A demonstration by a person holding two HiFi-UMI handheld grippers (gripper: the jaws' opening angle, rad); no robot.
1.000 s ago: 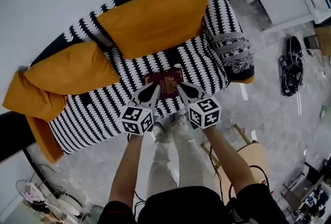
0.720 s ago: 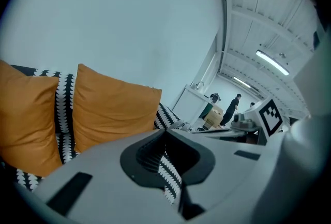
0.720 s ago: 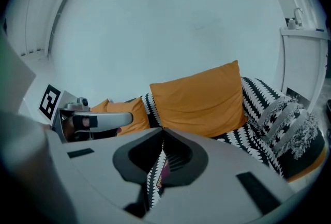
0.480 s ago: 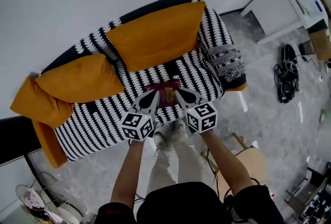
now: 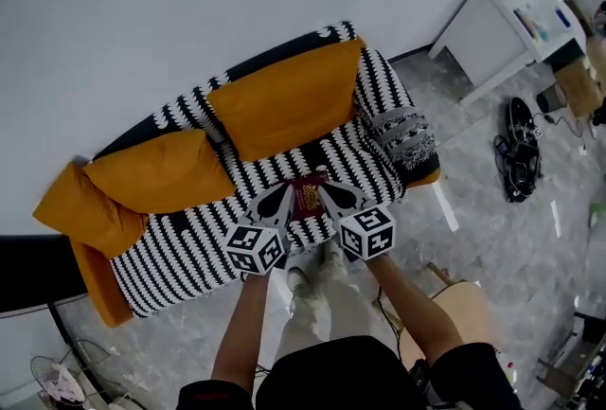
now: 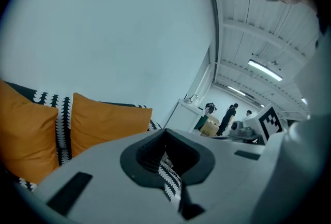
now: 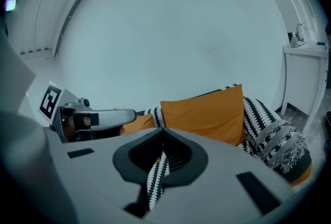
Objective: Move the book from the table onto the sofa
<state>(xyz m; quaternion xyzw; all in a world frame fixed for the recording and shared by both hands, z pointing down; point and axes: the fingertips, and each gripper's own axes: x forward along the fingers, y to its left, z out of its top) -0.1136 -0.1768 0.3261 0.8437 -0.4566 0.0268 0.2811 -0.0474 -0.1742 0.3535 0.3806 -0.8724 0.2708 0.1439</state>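
Sofa (image 5: 189, 219) seat, black-and-white striped, carries the dark red book (image 5: 307, 194) lying flat near its front edge, below the orange cushions (image 5: 289, 100), which is where the task wants it. Over the last second the left claw (image 5: 276, 197) and right claw (image 5: 333, 195) have drawn back slightly, jaws closed on nothing, flanking its near corners.

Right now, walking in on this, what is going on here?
A person stands facing the black-and-white sofa, a hand-held gripper in each hand. The dark red book lies on the seat, in front of the orange cushions. The left hand-held gripper and the right hand-held gripper hang at either side of it, both shut and holding nothing.
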